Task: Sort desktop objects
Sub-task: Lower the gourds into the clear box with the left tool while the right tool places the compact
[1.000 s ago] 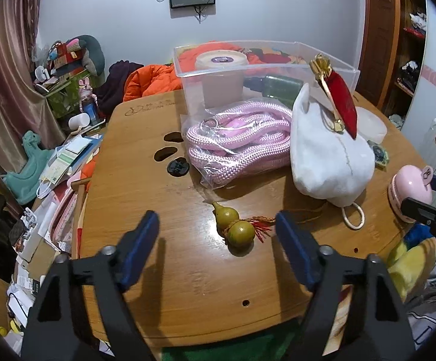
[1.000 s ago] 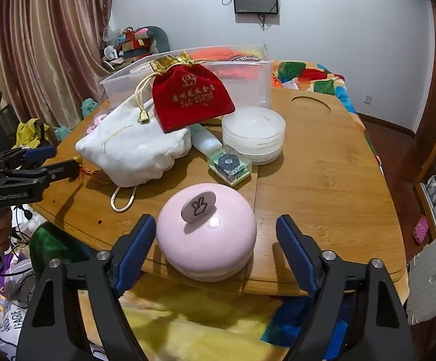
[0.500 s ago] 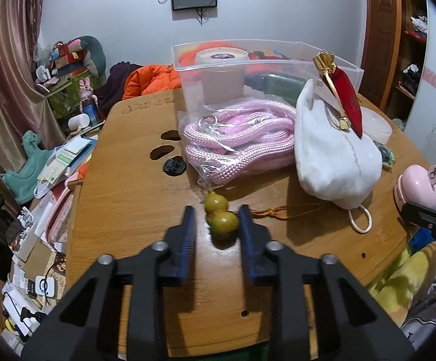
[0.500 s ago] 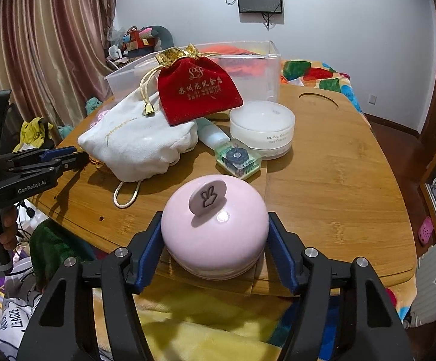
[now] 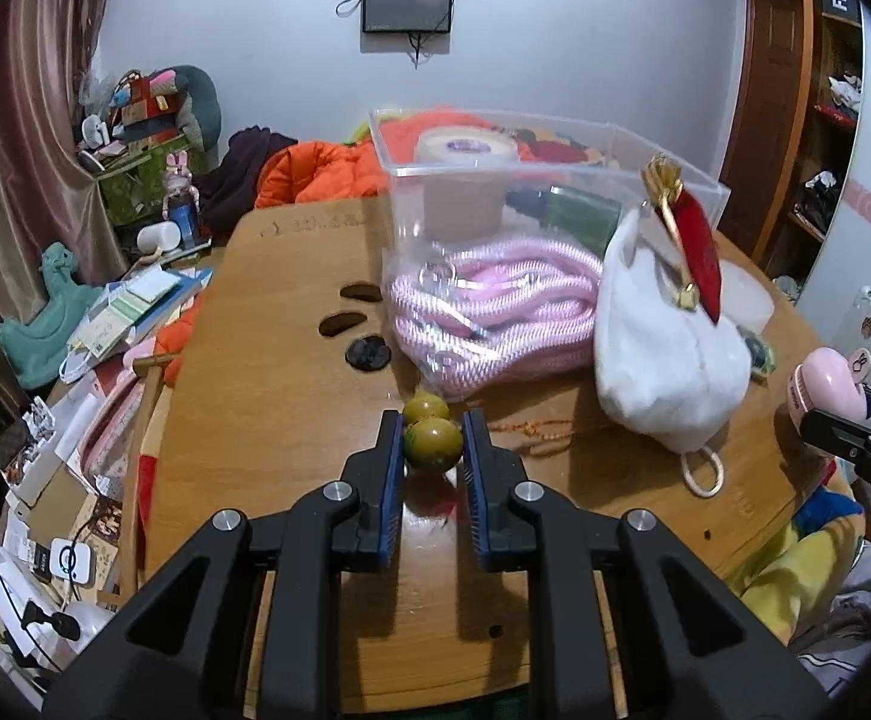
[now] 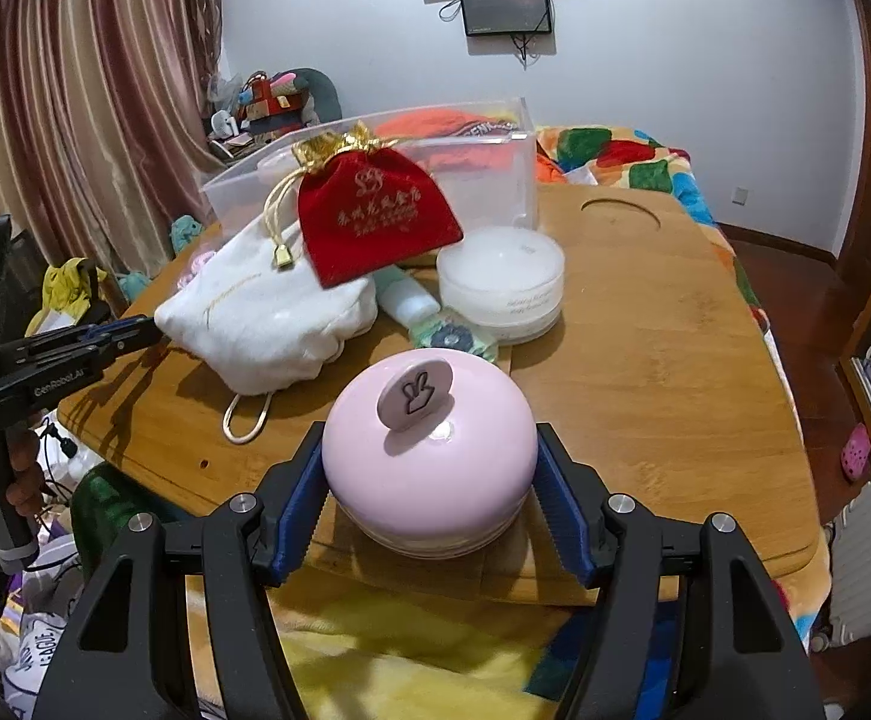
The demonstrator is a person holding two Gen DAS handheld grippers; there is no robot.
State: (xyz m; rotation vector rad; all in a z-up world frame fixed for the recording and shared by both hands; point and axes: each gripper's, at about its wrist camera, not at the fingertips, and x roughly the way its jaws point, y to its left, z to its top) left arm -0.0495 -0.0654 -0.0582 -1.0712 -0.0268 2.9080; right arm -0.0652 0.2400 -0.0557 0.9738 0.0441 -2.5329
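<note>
Both claws clenched on objects; lift to bin pending.

Left claw [image 5: 433,444] grips the gourd [image 5: 432,443] on the counter [image 5: 267,372], near the rope bag [image 5: 489,318]; right claw [image 6: 429,480] clamps the pink case [image 6: 429,450] at the counter's near edge; next move, in my judgement: raise each clear and carry to the clear bin [image 5: 555,180]; only the left view shows the gourd; only the right shows the white jar [image 6: 501,285].

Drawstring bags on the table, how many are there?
2. The white drawstring bag lies on the wooden table in front of the clear bin. The red velvet pouch rests on top of it. Others may be hidden inside the bin.
</note>
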